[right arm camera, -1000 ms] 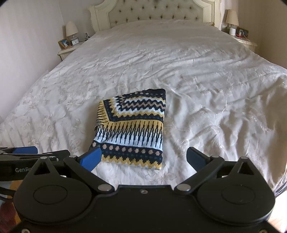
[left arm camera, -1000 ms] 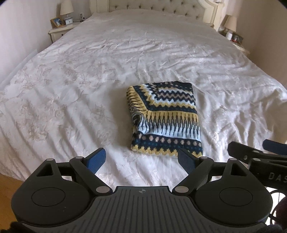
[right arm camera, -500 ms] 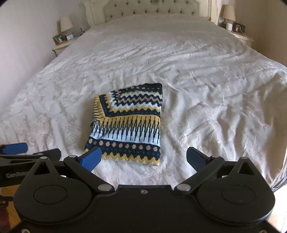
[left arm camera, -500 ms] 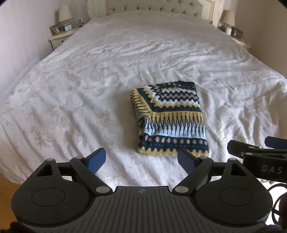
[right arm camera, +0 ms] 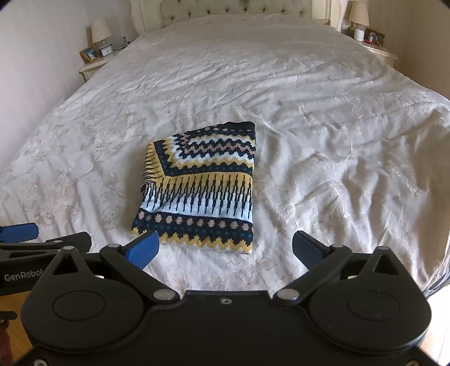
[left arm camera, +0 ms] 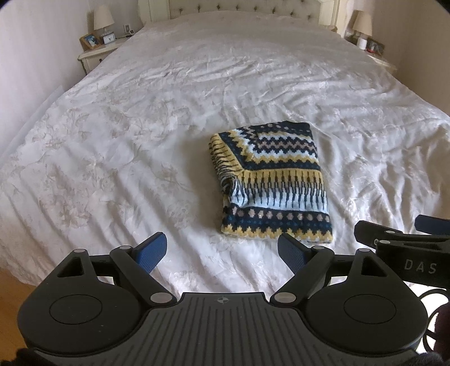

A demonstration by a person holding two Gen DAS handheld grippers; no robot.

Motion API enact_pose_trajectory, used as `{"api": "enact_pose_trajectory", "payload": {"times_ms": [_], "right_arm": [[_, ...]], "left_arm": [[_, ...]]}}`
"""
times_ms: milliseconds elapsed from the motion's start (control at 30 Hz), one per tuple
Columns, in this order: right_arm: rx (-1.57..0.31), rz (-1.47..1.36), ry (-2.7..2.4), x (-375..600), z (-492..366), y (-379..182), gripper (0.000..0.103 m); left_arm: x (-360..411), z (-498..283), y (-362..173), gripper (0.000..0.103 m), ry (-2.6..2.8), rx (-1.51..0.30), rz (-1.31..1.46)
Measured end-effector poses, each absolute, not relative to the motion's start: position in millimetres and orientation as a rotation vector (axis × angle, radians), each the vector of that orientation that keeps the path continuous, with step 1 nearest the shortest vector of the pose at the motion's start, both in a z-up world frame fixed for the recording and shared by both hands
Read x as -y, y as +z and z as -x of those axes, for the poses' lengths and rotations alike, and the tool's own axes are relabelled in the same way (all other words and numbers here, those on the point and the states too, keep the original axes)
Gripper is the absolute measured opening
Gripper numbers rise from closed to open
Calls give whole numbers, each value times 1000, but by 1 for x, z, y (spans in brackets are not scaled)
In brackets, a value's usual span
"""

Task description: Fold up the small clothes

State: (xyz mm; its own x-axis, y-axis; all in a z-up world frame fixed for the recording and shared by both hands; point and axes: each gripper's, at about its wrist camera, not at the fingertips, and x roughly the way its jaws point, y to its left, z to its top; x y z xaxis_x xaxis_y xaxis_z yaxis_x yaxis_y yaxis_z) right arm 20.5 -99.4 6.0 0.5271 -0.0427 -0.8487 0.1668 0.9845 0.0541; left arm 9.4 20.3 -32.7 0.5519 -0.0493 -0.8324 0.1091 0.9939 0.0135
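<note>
A knitted garment (left arm camera: 271, 183) with navy, yellow and pale blue patterns lies folded into a neat rectangle on the white bedspread (left arm camera: 140, 126). In the right wrist view the same garment (right arm camera: 199, 185) sits just beyond the fingers. My left gripper (left arm camera: 222, 250) hovers open near the bed's front edge, a little left of the garment, with nothing between its blue pads. My right gripper (right arm camera: 225, 249) is open too, held back from the garment's near edge and holding nothing. Each gripper shows at the side of the other's view.
The bed fills most of both views, with a tufted headboard (left arm camera: 244, 7) at the far end. A nightstand (left arm camera: 97, 53) with a lamp, frame and clock stands at the far left, another nightstand (right arm camera: 377, 48) at the far right. Wooden floor (left arm camera: 14, 287) shows below the bed's edge.
The garment stays folded where it was. Both views have tipped and shifted slightly, so it sits a little further right in the left wrist view. Both grippers remain open.
</note>
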Motion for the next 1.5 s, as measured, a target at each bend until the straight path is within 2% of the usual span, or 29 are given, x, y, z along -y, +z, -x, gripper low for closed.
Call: {"api": "enact_pose_trajectory", "payload": {"times_ms": [400,533,1500], "right_arm": [[-996,-143,-129,98,-15,10,100],[-993,-149,-132,99,-15,11,100],[-1020,-176,-144,103,-26,3,100]], "left_arm": [[-20,-4,-32,86,-97,-987,-63],[-20,-5,-31,81,-98,-982,-65],[-10,-19,-40,81,-101,-1031,-87]]}}
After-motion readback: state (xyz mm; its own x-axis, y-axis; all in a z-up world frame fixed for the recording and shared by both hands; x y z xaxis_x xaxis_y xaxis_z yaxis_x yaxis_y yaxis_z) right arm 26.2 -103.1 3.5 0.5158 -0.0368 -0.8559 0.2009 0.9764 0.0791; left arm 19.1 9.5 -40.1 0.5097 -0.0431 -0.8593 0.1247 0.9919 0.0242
